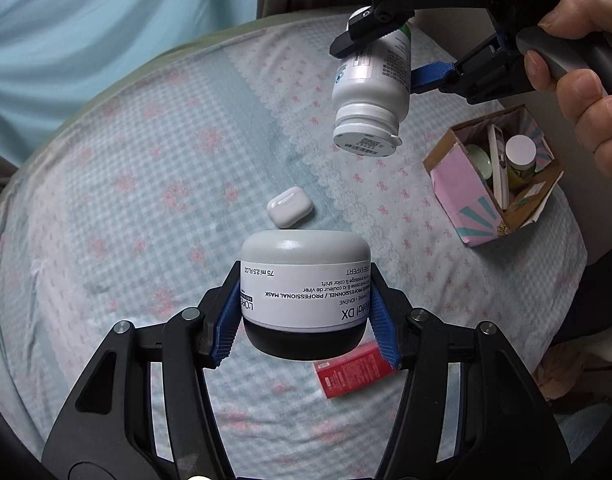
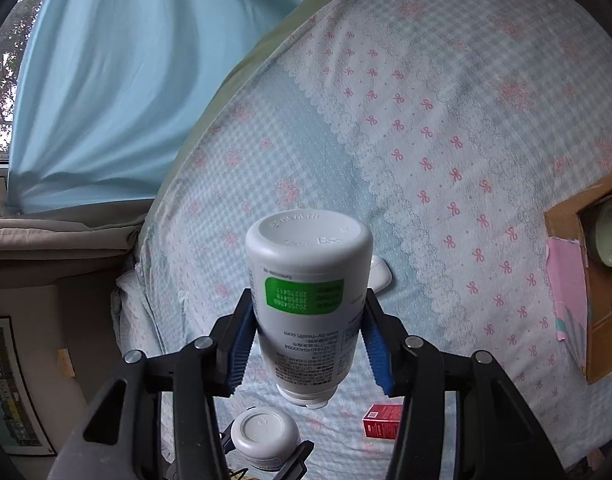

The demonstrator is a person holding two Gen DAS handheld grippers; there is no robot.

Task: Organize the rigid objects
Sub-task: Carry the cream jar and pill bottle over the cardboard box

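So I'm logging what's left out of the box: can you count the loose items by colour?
White: 3 (jar, bottle, earbud case)
Red: 1 (small carton)
Total: 4

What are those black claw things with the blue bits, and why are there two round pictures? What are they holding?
They are grabbing tools, not a robot. A person holds one in each hand, and you can see the hand on a handle. Each tool has a small camera looking along its jaws, so one picture comes from the left tool and one from the right. The lens bends everything round.

The left gripper squeezes a white jar between its blue pads. The right gripper squeezes a white pill bottle, which hangs cap down in the air.

Below is a bed sheet with pink bows. On it lie a small white earbud case, a red box and an open cardboard box with some small things already inside.
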